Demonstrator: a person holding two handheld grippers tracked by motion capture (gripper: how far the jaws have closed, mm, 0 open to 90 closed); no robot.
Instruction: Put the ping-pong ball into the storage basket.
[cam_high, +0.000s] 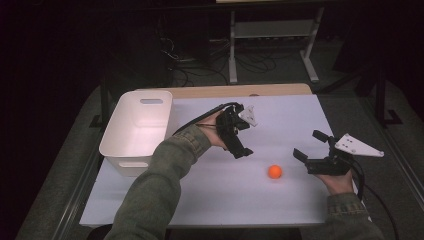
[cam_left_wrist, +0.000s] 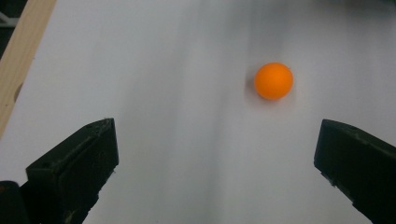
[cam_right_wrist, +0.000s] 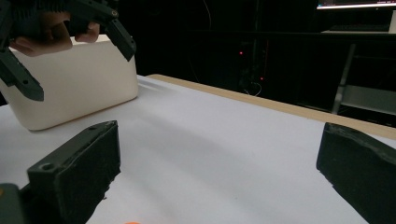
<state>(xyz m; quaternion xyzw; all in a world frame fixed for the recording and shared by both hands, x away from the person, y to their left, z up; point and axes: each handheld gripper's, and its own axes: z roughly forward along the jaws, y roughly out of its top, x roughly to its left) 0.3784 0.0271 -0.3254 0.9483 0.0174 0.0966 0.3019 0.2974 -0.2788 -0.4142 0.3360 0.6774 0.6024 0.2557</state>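
The ball (cam_high: 274, 171) lies free on the white table (cam_high: 225, 200), between the two hand-held grippers and touching neither. The right hand-held gripper (cam_high: 311, 146) sits just beside it with jaws spread and empty; the left hand-held gripper (cam_high: 239, 143), farther in, is spread and empty too. Beyond, the bin (cam_high: 136, 131) stands at the table's left edge.

thing: small orange ball (cam_high: 274, 171), looks like a ping-pong ball
look: plain bright orange, smooth, matte, no markings I can make out
state: loose on the white tabletop, nothing holding or touching it
pose: it's round, so no real up or down to it
spot, high view: lower right of centre of the frame
spot, left gripper view: upper right of centre (cam_left_wrist: 273, 80), little shadow under it
spot, right gripper view: just an orange sliver at the bottom edge (cam_right_wrist: 132, 222)
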